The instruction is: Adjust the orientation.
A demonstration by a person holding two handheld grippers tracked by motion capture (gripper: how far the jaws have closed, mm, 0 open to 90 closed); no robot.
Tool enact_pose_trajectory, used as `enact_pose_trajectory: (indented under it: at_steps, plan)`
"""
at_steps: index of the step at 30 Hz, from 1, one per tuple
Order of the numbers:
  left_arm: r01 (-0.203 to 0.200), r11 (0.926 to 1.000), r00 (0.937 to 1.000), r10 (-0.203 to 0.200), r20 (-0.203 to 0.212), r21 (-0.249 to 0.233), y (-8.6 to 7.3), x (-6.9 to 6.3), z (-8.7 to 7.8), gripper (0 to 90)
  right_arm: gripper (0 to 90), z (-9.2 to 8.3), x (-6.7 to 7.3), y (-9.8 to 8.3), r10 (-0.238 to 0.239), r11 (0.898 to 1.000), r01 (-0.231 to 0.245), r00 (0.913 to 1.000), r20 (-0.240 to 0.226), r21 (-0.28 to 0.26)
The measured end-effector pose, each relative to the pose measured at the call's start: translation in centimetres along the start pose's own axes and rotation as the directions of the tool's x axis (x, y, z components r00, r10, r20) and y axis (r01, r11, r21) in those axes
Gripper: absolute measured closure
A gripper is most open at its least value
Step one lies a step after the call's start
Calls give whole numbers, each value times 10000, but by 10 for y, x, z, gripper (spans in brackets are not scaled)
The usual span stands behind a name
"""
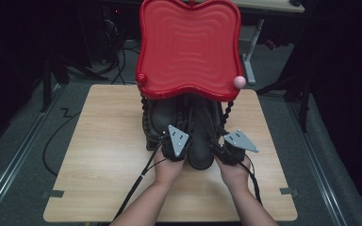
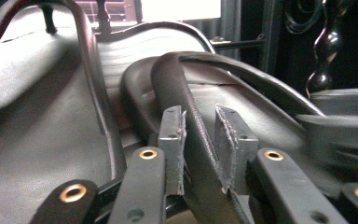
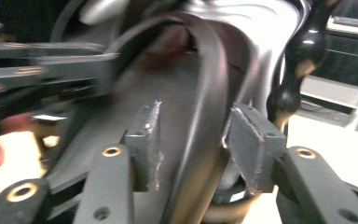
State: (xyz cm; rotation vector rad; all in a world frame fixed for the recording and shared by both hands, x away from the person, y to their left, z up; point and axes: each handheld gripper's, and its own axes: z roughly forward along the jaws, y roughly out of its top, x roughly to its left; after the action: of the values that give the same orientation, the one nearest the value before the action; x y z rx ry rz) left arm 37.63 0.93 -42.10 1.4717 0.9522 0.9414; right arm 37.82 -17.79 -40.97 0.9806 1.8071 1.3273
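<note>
Two claws, left claw (image 1: 178, 151) & right claw (image 1: 230, 151), each sit narrowly agape astride a boot (image 1: 200, 136) collar edge, apparently to spread its opening.

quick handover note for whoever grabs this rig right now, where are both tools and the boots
Left tool: jaws astride the collar rim of a dark boot; the rim touches the left pad, a small gap shows at the other, so not clamped.
Right tool: jaws astride a boot's collar rim, gap visible on the left side, not clamped; picture blurred.
Things: two dark boots stand side by side on the wooden table, under the red tray-like shelf on beaded posts, toes toward the person.
Done: both tools placed at the boot openings.
Left: probably close on the rims and move the boots; where to can't be told.
</note>
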Motion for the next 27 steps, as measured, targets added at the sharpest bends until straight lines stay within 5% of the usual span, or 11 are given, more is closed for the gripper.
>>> enact_pose_trajectory:
  at_steps: [4, 7, 9, 12, 15, 27]
  plan:
    - [28, 10000, 10000, -28, -63, 42, -1, -1, 1, 753, 528, -42, 9, -11, 178, 9994, -196, 9979, -624, -287]
    - [105, 9999, 9998, -103, -182, 77, -4, -1, 1, 768, 636, -73, 23, -33, 300, 9994, -320, 9906, -1331, -127]
    - [177, 9998, 9996, -175, -211, 88, -5, 1, 1, 772, 712, -82, 36, -48, -46, 9998, 74, 9854, -1700, 157]
    - [212, 9997, 9995, -209, -238, 115, -6, 2, 1, 774, 812, -81, 56, -61, -270, 9968, 439, 9717, -2348, 672]
    - [286, 9995, 9993, -284, -230, 93, -6, 2, 1, 776, 899, -71, 73, -67, -1077, 9898, 1245, 9720, -2088, 691]
    - [319, 9994, 9990, -316, -305, 113, -6, 3, 1, 790, 900, -53, 88, -73, -1663, 9795, 1860, 9634, -2101, 777]
